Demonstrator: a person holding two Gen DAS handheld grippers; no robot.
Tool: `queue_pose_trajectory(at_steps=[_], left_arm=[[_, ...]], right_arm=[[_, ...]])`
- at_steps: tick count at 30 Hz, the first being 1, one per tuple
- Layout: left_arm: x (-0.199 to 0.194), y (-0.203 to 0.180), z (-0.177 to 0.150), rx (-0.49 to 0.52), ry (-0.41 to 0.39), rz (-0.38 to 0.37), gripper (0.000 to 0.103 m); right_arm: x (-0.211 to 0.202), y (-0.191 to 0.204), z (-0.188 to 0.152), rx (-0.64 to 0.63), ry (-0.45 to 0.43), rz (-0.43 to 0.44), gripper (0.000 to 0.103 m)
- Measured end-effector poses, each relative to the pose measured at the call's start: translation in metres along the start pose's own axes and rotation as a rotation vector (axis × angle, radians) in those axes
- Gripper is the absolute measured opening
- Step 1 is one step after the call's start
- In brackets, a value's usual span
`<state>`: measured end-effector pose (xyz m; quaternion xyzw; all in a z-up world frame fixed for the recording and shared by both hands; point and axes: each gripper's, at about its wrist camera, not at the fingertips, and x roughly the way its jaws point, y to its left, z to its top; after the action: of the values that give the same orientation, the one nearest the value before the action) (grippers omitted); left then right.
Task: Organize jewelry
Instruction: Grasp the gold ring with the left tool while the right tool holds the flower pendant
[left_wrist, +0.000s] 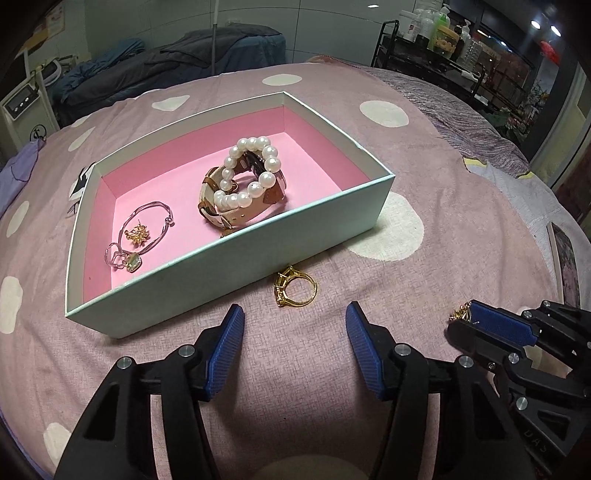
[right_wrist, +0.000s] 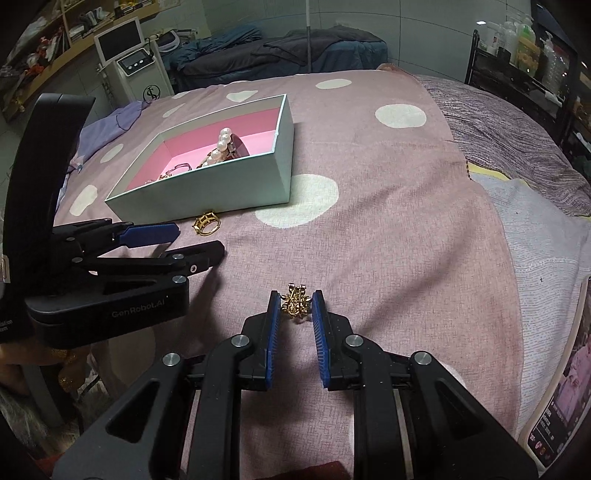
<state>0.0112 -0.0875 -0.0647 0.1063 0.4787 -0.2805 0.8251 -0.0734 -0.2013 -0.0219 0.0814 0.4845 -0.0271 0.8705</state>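
Note:
A pale green box (left_wrist: 236, 258) with a pink lining sits on the pink spotted bedspread; it also shows in the right wrist view (right_wrist: 207, 184). Inside lie a pearl bracelet (left_wrist: 251, 173) on a watch, a silver bangle (left_wrist: 147, 225), a gold earring (left_wrist: 137, 236) and a ring with a pale stone (left_wrist: 133, 263). A gold ring (left_wrist: 295, 291) lies on the cloth just in front of the box, also visible in the right wrist view (right_wrist: 207, 223). My left gripper (left_wrist: 295, 325) is open just behind the ring. My right gripper (right_wrist: 295, 306) is shut on a gold filigree earring (right_wrist: 294, 304).
A phone or tablet (right_wrist: 557, 398) lies at the bed's right edge. A grey-purple blanket (right_wrist: 517, 140) covers the far right. A white machine (right_wrist: 129, 59) and a black shelf cart with bottles (right_wrist: 517, 44) stand beyond the bed.

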Motion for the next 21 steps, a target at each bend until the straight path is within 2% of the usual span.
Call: queue_pose_trajectory(at_steps=[7,14,21], left_arm=[[0.004,-0.003,0.007,-0.008,-0.009,0.018,0.046],[0.007,-0.006,0.013,-0.019,-0.013,0.025,0.024],[0.001,-0.002,0.007,-0.019,-0.012,0.008,0.024]], right_arm=[[0.001,0.000,0.001,0.003,0.002,0.003,0.018],[0.001,0.000,0.001,-0.004,0.006,0.000,0.018],[0.001,0.001,0.001,-0.010,0.009,-0.006,0.018]])
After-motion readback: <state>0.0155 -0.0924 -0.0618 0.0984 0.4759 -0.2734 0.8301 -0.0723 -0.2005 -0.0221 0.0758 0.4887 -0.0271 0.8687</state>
